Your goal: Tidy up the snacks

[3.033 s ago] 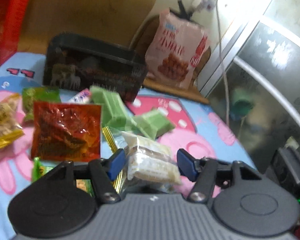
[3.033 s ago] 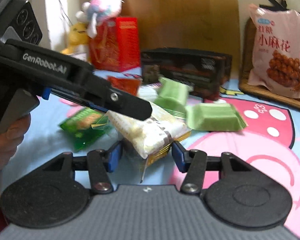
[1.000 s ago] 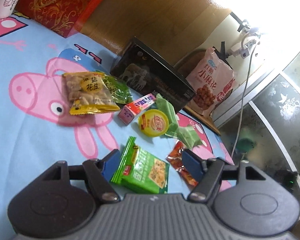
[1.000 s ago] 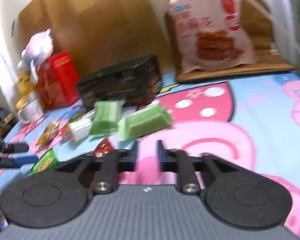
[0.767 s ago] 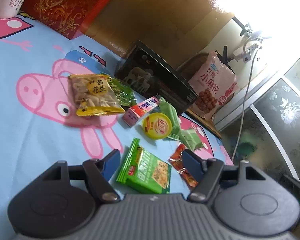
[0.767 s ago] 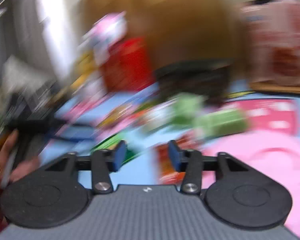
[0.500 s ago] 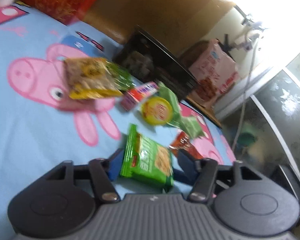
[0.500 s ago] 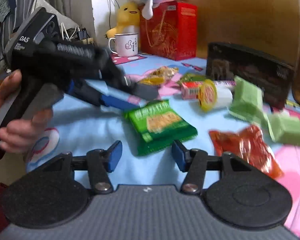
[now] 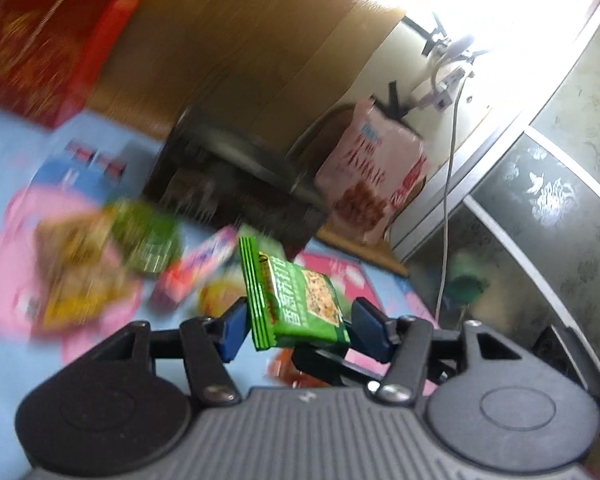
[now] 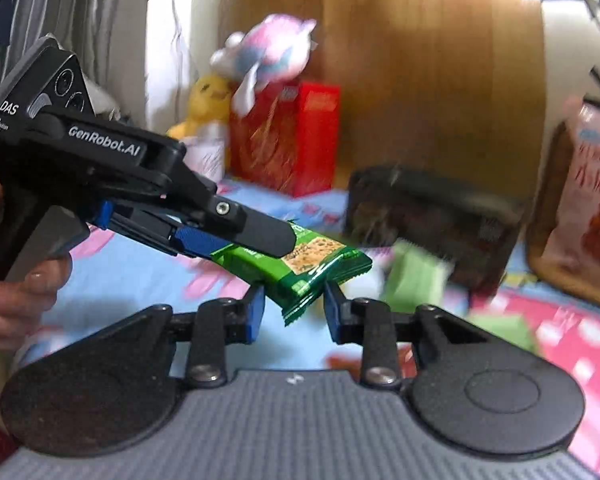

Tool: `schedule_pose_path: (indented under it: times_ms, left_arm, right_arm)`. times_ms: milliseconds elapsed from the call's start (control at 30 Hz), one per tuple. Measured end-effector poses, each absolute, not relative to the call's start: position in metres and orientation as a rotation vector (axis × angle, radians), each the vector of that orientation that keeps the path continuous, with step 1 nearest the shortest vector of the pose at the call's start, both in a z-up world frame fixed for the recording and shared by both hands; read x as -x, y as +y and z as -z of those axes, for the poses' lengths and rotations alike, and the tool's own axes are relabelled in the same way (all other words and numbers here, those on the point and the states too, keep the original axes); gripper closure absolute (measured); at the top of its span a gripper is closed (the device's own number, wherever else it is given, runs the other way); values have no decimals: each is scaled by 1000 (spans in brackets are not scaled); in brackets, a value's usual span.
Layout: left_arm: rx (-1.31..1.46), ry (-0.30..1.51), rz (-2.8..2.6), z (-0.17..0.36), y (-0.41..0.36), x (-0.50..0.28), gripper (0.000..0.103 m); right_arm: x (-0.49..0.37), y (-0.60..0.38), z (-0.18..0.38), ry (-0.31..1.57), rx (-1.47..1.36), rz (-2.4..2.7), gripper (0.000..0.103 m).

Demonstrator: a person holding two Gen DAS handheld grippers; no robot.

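Packet check: green foil cracker packet (image 10: 300, 264) is off the surface, printed face up. In the right wrist view its long axis runs from the left tool (image 10: 256, 244) down towards the camera, with one crimped short end nearest the lens. In the left wrist view it is tipped up, face to the camera, one crimped seam near-vertical on the left.

Surface is a blue cloth with pink cartoon print (image 9: 4, 360). Blurred loose snack packets (image 9: 80, 264) lie on it. Dark rectangular box (image 10: 432, 216), red carton (image 10: 288, 140) and a pink snack bag (image 9: 372, 184) stand at the back against a wooden panel (image 10: 420, 80). Plush toys (image 10: 264, 48) sit on the carton.

The left tool, held in a hand (image 10: 16, 292), clamps the packet's far end. The right tool (image 10: 294, 306) has just been closing, with the near end between its pads. They sit against both edges, so it looks gripped.
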State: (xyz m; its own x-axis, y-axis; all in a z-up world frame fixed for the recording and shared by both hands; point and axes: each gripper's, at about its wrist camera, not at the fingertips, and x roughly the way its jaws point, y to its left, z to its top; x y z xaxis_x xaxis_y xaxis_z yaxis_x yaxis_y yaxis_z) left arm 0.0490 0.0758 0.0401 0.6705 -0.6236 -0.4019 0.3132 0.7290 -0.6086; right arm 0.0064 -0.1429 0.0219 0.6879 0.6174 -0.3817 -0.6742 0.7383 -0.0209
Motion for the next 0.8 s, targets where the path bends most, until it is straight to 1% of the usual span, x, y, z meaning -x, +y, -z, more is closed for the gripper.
schedule_pose_path:
  times_ms: [167,333,367,400,433,533,600,733,800]
  left_arm:
    - [497,600,549,-64,58,-122,48]
    - [486,606,480,-65,46,-193,47]
    - [486,611,460,-64,46,-201,46]
    - [481,616,445,-62,48,-207,46]
    - [476,620,432,-62,51,-210,46]
    - [523,571,449,-65,79,-192,46]
    - [533,545,432,-64,102,-170,42]
    - [520,571,370,-52,135,-138,41]
    - [530,605,346,-41,142,-128,41]
  right_arm:
    - [-72,-152,-43,324,110,-664,68]
    - [-145,-151,-52,354,65,-603,68]
    - [-158,-146,-51,360,73,-590,64]
    - [-164,-142,-48,353,87,-561,58]
    - [-165,-139,-45,343,101,-536,55]
    - [-160,-138,-42,338,71,-552,54]
    - [-143,-145,-40,324,26,-607,54]
    - [-125,-147,-24,447,-33,-730,54]
    - [-127,-143,-17,492,-14,-700,55]
